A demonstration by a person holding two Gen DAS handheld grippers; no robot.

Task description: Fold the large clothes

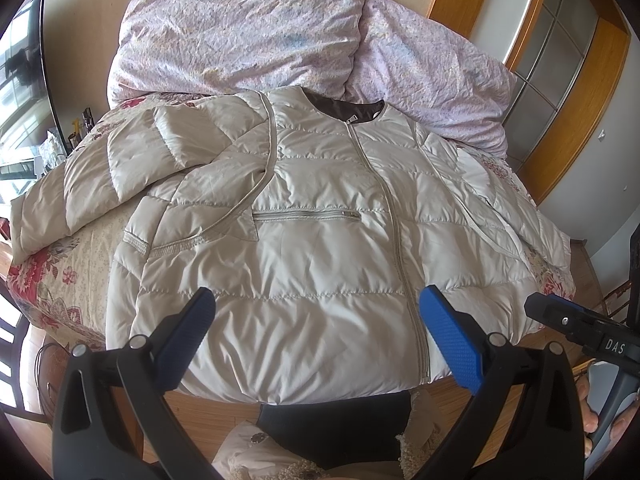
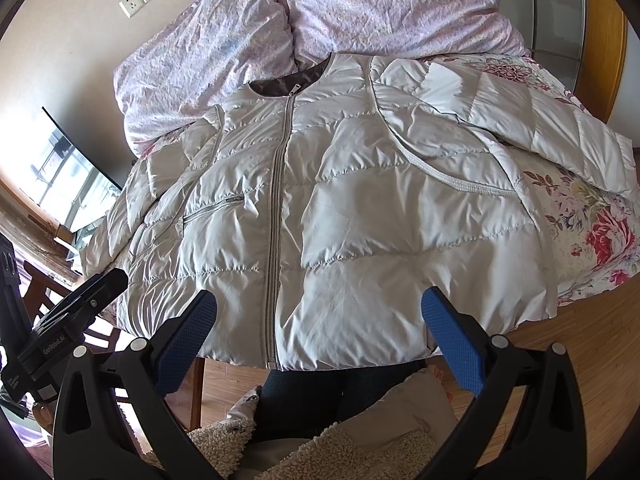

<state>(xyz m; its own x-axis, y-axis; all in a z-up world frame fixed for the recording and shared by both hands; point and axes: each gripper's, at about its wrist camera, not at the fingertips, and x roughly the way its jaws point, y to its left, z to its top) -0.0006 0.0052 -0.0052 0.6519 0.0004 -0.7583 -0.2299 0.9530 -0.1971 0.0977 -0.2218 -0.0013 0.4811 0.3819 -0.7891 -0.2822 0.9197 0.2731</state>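
Jacket (image 1: 320,248): flat on bed (image 1: 80,248), front up, zipped; collar far, hem near.
Left gripper (image 1: 316,312): spread above hem, holding nothing.
Right gripper (image 2: 318,312): spread, holding nothing.

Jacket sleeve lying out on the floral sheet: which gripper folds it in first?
Probably right. In its view the outstretched sleeve lies on its side of the jacket, with the right gripper open. The left gripper, also open, faces a sleeve already bent across the chest.
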